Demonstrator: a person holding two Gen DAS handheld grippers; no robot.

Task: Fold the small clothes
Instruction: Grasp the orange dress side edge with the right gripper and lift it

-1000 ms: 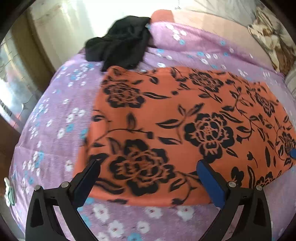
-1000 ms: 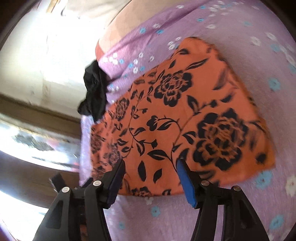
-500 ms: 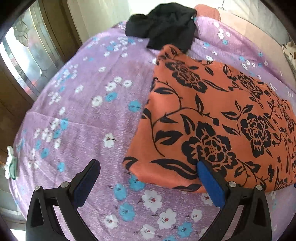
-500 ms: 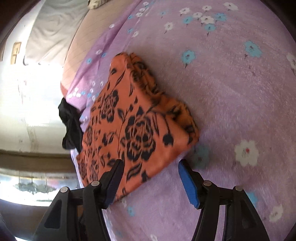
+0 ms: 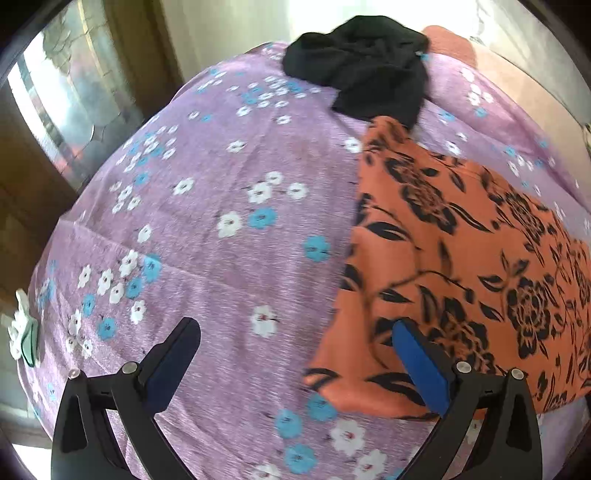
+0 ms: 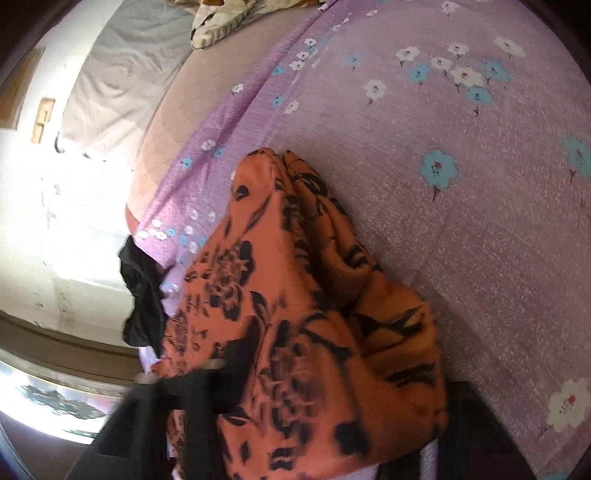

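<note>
An orange garment with black flowers (image 5: 461, 266) lies on the purple flowered bedsheet (image 5: 221, 221). My left gripper (image 5: 295, 362) is open, just above the sheet at the garment's near left corner; its right finger (image 5: 421, 362) is over the cloth edge. In the right wrist view the same garment (image 6: 303, 332) is bunched up and lies over my right gripper (image 6: 317, 417), hiding its fingertips. The cloth fills the space between the jaws; I cannot see whether they are closed on it.
A black garment (image 5: 369, 74) lies crumpled at the far edge of the bed, also in the right wrist view (image 6: 144, 295). A window and wooden frame (image 5: 55, 110) stand to the left. A patterned pillow (image 6: 229, 18) lies far off.
My left gripper has shifted left, off the garment toward its left corner. My right gripper has moved in to the garment's right end, and the cloth now bunches over its fingers.
</note>
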